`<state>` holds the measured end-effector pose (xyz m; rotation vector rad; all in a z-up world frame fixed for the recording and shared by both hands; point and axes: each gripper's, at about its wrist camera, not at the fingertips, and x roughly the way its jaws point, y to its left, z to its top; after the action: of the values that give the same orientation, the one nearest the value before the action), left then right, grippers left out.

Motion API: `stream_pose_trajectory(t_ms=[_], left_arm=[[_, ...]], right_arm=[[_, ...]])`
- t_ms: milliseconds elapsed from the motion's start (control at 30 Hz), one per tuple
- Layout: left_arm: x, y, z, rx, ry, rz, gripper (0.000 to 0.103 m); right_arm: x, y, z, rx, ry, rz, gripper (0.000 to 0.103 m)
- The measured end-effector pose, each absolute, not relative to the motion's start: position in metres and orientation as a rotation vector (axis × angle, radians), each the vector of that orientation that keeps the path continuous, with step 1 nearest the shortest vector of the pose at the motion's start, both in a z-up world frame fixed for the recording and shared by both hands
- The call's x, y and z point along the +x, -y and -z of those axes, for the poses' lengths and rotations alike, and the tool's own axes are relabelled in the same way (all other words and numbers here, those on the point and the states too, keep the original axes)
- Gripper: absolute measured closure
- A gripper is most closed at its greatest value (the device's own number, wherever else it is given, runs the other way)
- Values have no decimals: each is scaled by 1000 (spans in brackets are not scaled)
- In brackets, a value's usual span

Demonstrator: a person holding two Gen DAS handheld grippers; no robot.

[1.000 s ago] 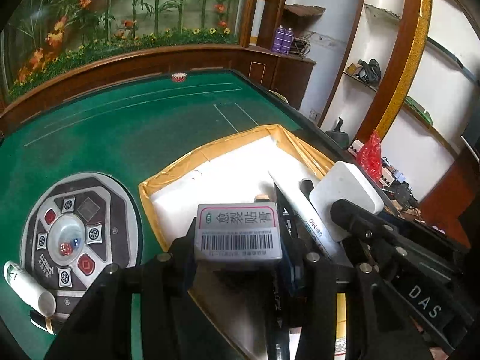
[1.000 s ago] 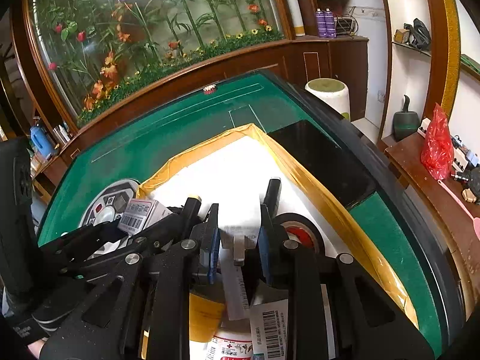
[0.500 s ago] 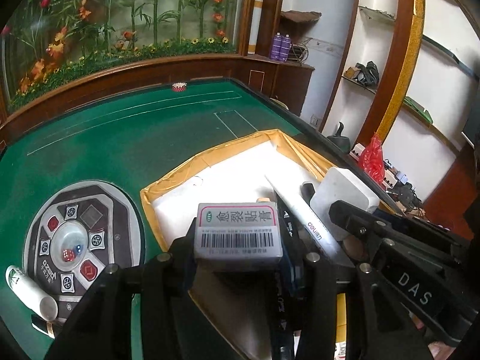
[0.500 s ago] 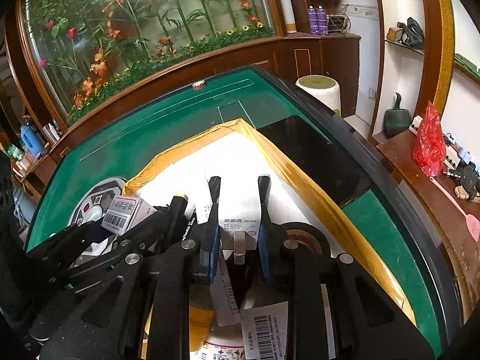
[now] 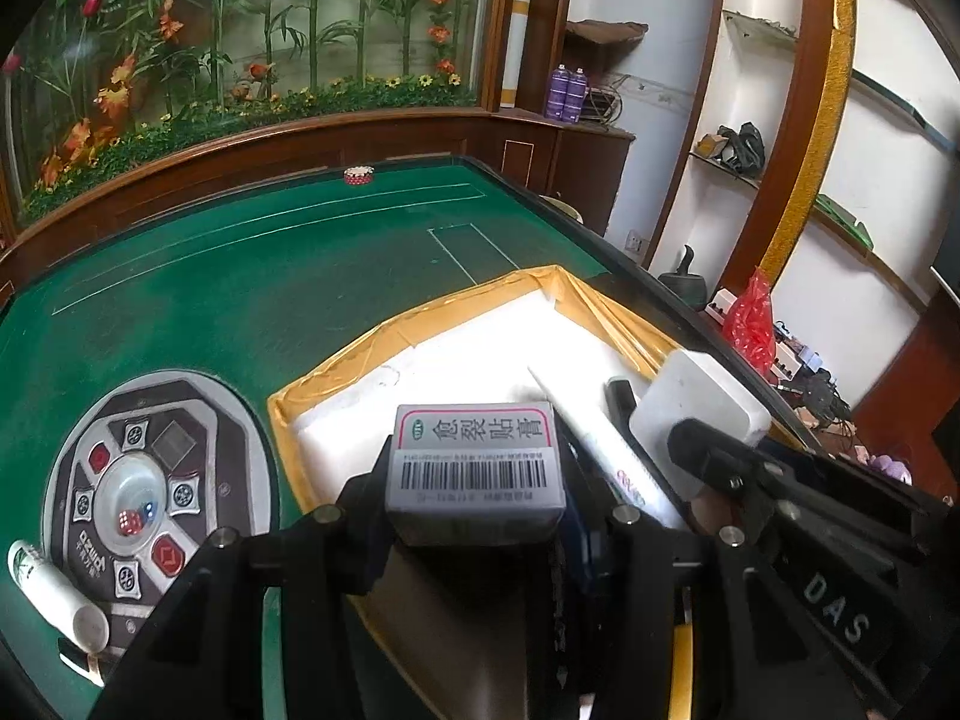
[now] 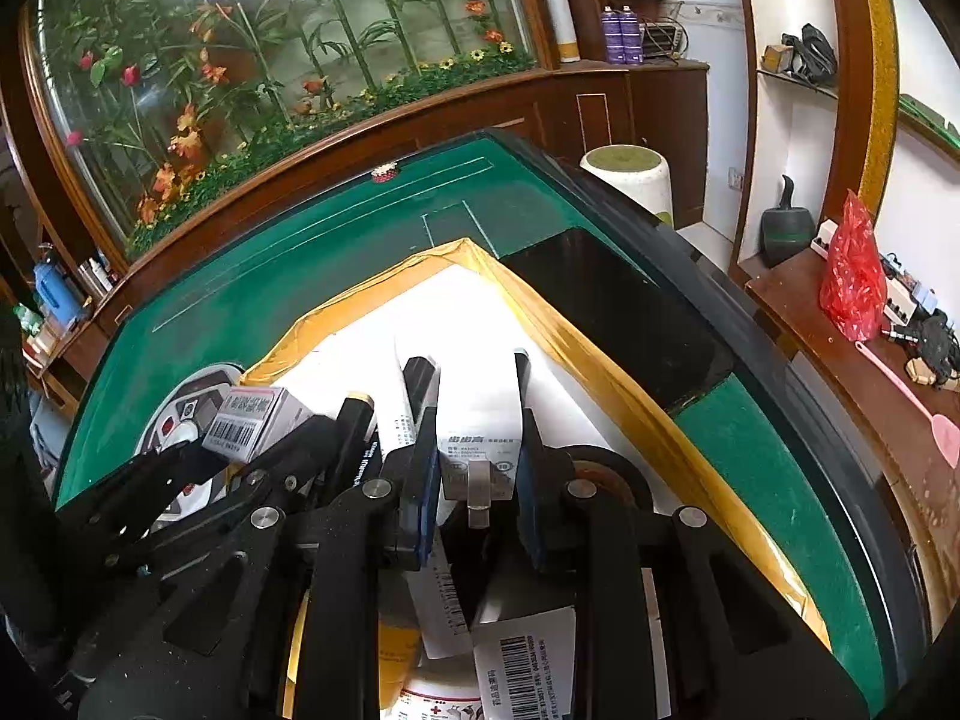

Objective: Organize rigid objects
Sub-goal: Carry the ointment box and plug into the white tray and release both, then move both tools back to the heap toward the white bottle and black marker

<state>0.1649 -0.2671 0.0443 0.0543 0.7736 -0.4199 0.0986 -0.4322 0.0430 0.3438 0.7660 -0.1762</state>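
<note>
My left gripper [image 5: 474, 474] is shut on a small grey carton with a barcode [image 5: 475, 468], held above the near left part of a white tray with a yellow taped rim [image 5: 456, 306]. The same carton shows in the right wrist view [image 6: 252, 423]. My right gripper [image 6: 474, 414] is shut on a flat white box with printed text [image 6: 477, 426], held over the tray [image 6: 540, 312]. In the left wrist view that box [image 5: 699, 411] shows at the right, beside a white tube [image 5: 600, 444] and a black pen [image 5: 621, 399].
The tray lies on a green felt table [image 5: 240, 276] with a dice panel [image 5: 150, 486] and a white tube [image 5: 54, 594] at the left. More labelled bottles and boxes [image 6: 522, 666] lie below my right gripper. A red chip stack [image 5: 359, 174] sits at the far edge.
My right gripper has lifted the flat white box up from the pile in the tray. My left gripper has risen a little with the carton in it.
</note>
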Motion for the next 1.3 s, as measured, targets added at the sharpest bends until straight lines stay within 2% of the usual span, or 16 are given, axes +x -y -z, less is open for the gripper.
stream_pose_trajectory(t_ms=[567, 667, 733, 900, 1100, 1300], left_arm=[[175, 269, -38, 13, -788, 456, 54], [176, 268, -37, 12, -800, 443, 49], [179, 266, -37, -2, -818, 438, 40], [180, 258, -43, -52, -819, 446, 39], [173, 256, -58, -70, -779, 442, 32], [166, 251, -76, -85, -730, 438, 32]], right_arm=[[99, 434, -42, 362, -774, 208, 81], [99, 434, -43, 367, -776, 212, 81], [97, 434, -43, 376, -768, 211, 81], [88, 435, -55, 398, -680, 177, 77], [80, 439, -64, 429, -611, 175, 75], [71, 447, -72, 456, -541, 207, 75]])
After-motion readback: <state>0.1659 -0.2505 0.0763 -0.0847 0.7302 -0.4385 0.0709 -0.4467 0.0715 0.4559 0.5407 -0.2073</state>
